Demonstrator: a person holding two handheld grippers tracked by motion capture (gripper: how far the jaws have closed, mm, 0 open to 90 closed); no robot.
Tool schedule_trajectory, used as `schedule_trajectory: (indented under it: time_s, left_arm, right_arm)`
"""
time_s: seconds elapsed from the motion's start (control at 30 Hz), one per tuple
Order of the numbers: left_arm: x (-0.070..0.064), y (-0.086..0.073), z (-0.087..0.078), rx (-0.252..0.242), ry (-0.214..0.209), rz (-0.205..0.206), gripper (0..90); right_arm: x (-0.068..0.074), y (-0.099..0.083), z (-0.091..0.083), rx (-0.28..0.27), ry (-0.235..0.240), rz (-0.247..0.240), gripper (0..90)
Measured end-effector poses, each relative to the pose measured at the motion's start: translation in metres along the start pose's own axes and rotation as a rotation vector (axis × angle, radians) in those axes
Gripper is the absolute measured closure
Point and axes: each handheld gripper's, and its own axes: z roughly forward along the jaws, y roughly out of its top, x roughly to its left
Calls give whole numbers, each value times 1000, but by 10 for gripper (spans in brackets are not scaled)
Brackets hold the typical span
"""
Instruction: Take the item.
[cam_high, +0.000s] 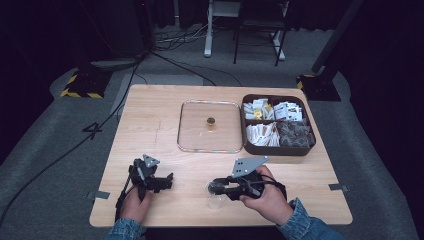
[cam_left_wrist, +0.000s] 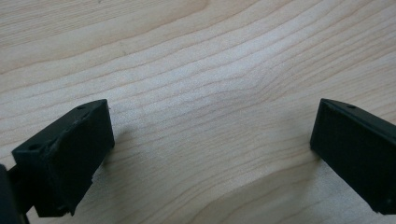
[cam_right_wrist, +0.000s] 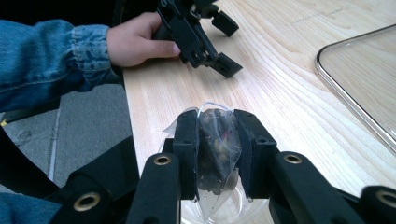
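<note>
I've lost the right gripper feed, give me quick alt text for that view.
The right gripper is shut on a clear sachet of dark bits, held over a clear cup on the wooden table. Beyond it, a hand in a denim sleeve rests the left gripper on the table, jaws apart; a clear tray's edge lies at right.

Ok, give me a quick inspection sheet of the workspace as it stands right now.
Surface: wooden table, tape marks at its edges.
Job's things: clear packet over a clear cup; divided box of packets; clear lid with a small knob.
Clutter: nothing seen.
Grippers: right gripper fingers pinch the packet; left gripper open, on bare wood.
Cables: black cables on the floor.
Surroundings: grey carpet, stand feet, dark drapes.
</note>
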Motion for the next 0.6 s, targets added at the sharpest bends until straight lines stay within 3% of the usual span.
schedule_trajectory:
  time_s: [0.27, 0.4, 0.6]
  left_arm:
    - [0, 0, 0, 0, 0, -1, 0]
    - [0, 0, 0, -1, 1, -1, 0]
    - [0, 1, 0, 0, -3, 0, 0]
  right_arm:
    - [0, -4, 7, 32, -15, -12, 705]
    - [1, -5, 8, 12, -10, -7, 537]
    - [-1, -2, 3, -45, -34, -1, 402]
